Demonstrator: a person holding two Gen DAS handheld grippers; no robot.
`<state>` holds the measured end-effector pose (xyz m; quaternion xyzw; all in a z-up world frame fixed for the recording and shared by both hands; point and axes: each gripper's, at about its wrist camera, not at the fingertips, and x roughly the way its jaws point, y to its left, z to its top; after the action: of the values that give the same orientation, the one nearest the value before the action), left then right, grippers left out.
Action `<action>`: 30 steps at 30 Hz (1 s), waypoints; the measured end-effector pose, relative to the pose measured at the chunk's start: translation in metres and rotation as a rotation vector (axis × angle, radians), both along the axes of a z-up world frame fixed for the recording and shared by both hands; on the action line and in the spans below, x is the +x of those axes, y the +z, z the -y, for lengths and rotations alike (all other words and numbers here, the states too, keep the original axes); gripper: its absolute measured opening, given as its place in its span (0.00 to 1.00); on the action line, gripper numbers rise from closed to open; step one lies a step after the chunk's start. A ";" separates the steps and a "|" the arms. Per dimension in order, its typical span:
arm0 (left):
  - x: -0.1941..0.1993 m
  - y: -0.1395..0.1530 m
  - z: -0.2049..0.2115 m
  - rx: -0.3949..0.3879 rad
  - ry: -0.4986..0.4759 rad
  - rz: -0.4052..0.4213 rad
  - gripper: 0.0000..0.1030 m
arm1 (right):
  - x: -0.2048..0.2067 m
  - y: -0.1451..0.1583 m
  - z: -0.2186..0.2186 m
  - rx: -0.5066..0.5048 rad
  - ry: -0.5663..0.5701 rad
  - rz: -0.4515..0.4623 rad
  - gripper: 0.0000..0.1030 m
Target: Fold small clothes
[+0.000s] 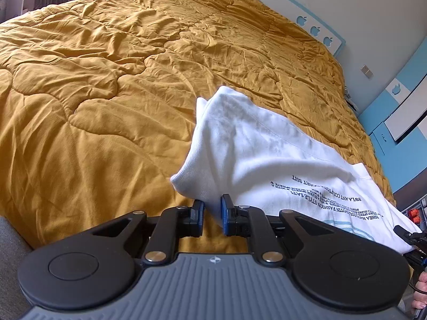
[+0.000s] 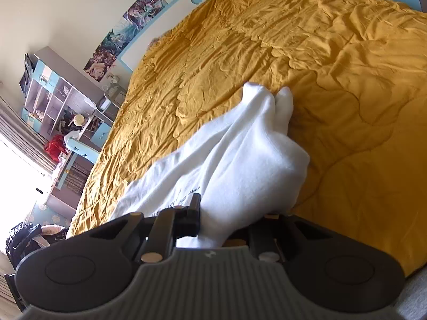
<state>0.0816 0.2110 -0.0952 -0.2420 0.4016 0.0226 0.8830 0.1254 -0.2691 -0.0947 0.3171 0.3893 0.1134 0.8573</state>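
In the left wrist view, the white T-shirt (image 1: 267, 157) with dark letters on it hangs up off the yellow quilt (image 1: 106, 85) that covers the bed. The left gripper (image 1: 212, 214) is almost closed, and its two fingers pinch a bunched bit of the shirt's edge between them. At the far right of this view the right gripper (image 1: 408, 236) shows small, at another corner of the shirt, with a bit of the person's hand (image 1: 421, 290) below it. To do this step well, I think both hands should stay level and keep the cloth pulled smooth between them, then lay it down slowly so the edges line up and no lumps get trapped. In the right wrist view, the T-shirt (image 2: 240, 160) spills forward onto the quilt (image 2: 333, 66) in soft folds. The right gripper (image 2: 210, 218) is almost closed too. Thick cloth is stuffed between its fingers and hides the right finger. A shelf (image 2: 53, 93) stands far off by the wall.
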 end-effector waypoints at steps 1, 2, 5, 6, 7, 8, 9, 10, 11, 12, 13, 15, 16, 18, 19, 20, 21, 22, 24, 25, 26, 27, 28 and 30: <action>-0.003 -0.004 -0.002 0.005 0.002 -0.007 0.14 | -0.001 -0.005 0.001 -0.006 -0.008 -0.029 0.10; -0.006 -0.007 -0.004 0.003 0.005 -0.011 0.14 | -0.002 -0.010 0.003 -0.013 -0.017 -0.058 0.10; -0.016 -0.012 -0.009 0.006 0.010 -0.008 0.14 | -0.006 -0.023 0.010 -0.034 -0.047 -0.123 0.17; -0.020 -0.011 -0.009 0.035 0.015 -0.005 0.15 | -0.008 -0.023 0.013 -0.046 -0.057 -0.129 0.20; -0.022 -0.010 -0.009 0.067 0.024 -0.008 0.15 | -0.012 -0.024 0.017 -0.062 -0.068 -0.132 0.24; -0.025 -0.008 -0.010 0.104 0.036 -0.011 0.15 | -0.016 -0.023 0.022 -0.085 -0.088 -0.132 0.25; -0.028 -0.006 -0.012 0.146 0.052 -0.003 0.15 | -0.020 -0.021 0.025 -0.097 -0.098 -0.133 0.26; -0.030 -0.004 -0.014 0.167 0.063 0.009 0.15 | -0.024 -0.019 0.031 -0.099 -0.106 -0.132 0.29; -0.032 -0.001 -0.017 0.193 0.074 0.022 0.19 | -0.029 -0.014 0.036 -0.105 -0.118 -0.120 0.29; -0.032 0.003 -0.020 0.238 0.092 0.035 0.32 | -0.033 -0.010 0.039 -0.123 -0.128 -0.104 0.32; -0.032 0.007 -0.022 0.271 0.107 0.047 0.39 | -0.037 -0.005 0.041 -0.155 -0.133 -0.087 0.37; -0.031 0.015 -0.027 0.320 0.148 0.079 0.55 | -0.046 0.008 0.046 -0.271 -0.159 -0.050 0.40; -0.030 0.019 -0.029 0.325 0.161 0.099 0.57 | -0.049 0.015 0.050 -0.325 -0.169 -0.029 0.41; -0.025 0.025 -0.034 0.306 0.158 0.138 0.65 | -0.053 0.025 0.059 -0.369 -0.181 0.029 0.43; -0.020 0.027 -0.035 0.292 0.151 0.152 0.67 | -0.053 0.029 0.063 -0.368 -0.182 0.061 0.47; -0.012 0.029 -0.035 0.277 0.142 0.161 0.68 | -0.051 0.034 0.068 -0.355 -0.183 0.098 0.49; -0.003 0.030 -0.035 0.261 0.133 0.164 0.68 | -0.048 0.036 0.071 -0.343 -0.185 0.116 0.52; 0.008 0.031 -0.035 0.242 0.123 0.166 0.68 | -0.041 0.039 0.074 -0.323 -0.185 0.134 0.52; 0.032 0.031 -0.033 0.198 0.093 0.178 0.69 | -0.025 0.041 0.073 -0.307 -0.153 0.168 0.52; 0.045 0.030 -0.033 0.176 0.077 0.176 0.69 | -0.016 0.043 0.071 -0.308 -0.139 0.184 0.52; 0.060 0.028 -0.033 0.143 0.060 0.167 0.69 | -0.002 0.043 0.067 -0.307 -0.127 0.189 0.52; 0.076 0.025 -0.033 0.100 0.036 0.151 0.70 | 0.010 0.043 0.064 -0.298 -0.112 0.182 0.52; 0.092 0.020 -0.033 0.047 0.008 0.137 0.69 | 0.024 0.041 0.060 -0.279 -0.098 0.175 0.53; 0.121 0.009 -0.031 -0.003 -0.008 0.129 0.69 | 0.049 0.036 0.054 -0.244 -0.081 0.170 0.59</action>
<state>0.2029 0.2424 -0.0860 -0.2428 0.3450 0.0029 0.9066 0.1742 -0.3232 -0.0589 0.2154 0.3129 0.0568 0.9233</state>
